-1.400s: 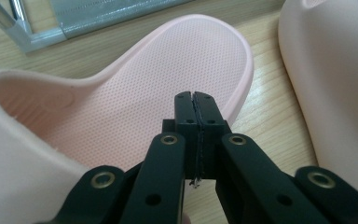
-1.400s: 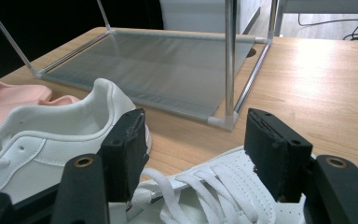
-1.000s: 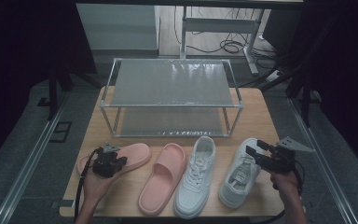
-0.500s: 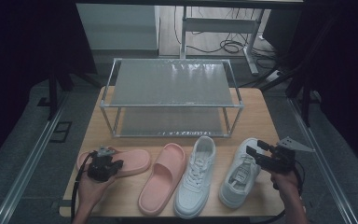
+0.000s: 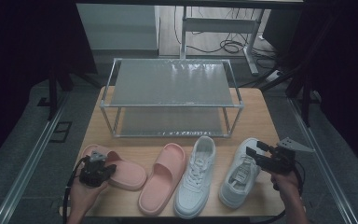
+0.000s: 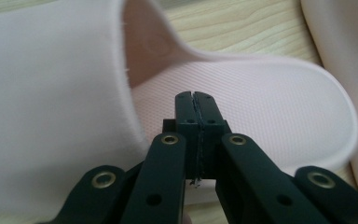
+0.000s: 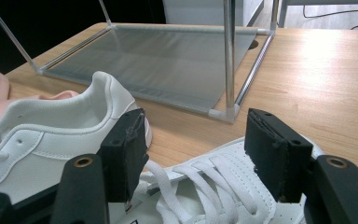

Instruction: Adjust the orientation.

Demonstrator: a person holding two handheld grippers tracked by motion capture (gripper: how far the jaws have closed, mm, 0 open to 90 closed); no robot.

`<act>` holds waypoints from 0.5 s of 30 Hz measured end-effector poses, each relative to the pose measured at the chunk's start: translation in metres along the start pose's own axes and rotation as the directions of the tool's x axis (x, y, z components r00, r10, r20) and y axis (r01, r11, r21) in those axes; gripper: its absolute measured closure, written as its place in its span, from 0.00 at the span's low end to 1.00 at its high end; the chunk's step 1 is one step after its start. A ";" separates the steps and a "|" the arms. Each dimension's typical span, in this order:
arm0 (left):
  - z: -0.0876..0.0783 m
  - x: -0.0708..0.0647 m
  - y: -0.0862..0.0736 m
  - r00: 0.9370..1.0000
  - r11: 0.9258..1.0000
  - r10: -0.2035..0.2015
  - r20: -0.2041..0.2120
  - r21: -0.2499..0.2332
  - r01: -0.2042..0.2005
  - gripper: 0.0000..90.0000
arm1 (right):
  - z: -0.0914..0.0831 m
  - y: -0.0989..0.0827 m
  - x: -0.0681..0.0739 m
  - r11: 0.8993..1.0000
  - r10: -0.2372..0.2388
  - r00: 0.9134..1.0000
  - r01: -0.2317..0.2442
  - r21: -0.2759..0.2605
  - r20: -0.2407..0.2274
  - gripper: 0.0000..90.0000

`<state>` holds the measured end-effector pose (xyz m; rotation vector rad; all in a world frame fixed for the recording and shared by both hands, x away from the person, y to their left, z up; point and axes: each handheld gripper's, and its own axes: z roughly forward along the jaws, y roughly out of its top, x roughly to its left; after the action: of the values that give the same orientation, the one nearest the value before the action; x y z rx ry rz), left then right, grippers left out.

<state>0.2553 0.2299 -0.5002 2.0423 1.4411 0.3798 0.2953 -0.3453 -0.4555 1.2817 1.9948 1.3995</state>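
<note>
Pink slipper (image 5: 121, 170) lay beneath the closed left gripper (image 5: 106, 169), while the right gripper (image 5: 253, 153) gaped above a white sneaker (image 5: 237, 175).

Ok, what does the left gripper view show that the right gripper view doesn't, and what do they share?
Left gripper view alone: the left hand-held gripper, jaws shut with nothing between them, just above the footbed of a pink slide sandal, its strap at the left.

Right gripper view alone: the right hand-held gripper, jaws open over a white sneaker's laces, a second white sneaker and the shoe rack.

Both: the wooden table.
</note>
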 end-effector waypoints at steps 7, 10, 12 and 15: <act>-0.007 0.007 -0.009 1.000 1.000 -0.016 0.018 -0.003 0.016 1.00 | -0.002 0.001 0.001 1.000 0.002 1.000 -0.002 0.002 -0.028 0.44; -0.008 0.008 -0.011 0.999 1.000 -0.018 0.027 0.000 0.018 1.00 | -0.001 0.001 0.000 1.000 0.004 1.000 -0.004 0.004 -0.029 0.44; -0.009 0.010 -0.014 0.999 1.000 -0.016 0.031 0.000 0.016 1.00 | -0.001 0.000 0.000 1.000 0.004 1.000 -0.003 0.008 -0.030 0.44; -0.012 0.014 -0.017 0.999 1.000 -0.029 0.045 0.002 0.029 1.00 | -0.002 0.000 -0.002 1.000 0.006 1.000 -0.006 0.010 -0.030 0.44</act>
<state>0.2414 0.2504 -0.5027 2.0163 1.4425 0.3193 0.2949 -0.3477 -0.4549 1.2793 2.0218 1.4217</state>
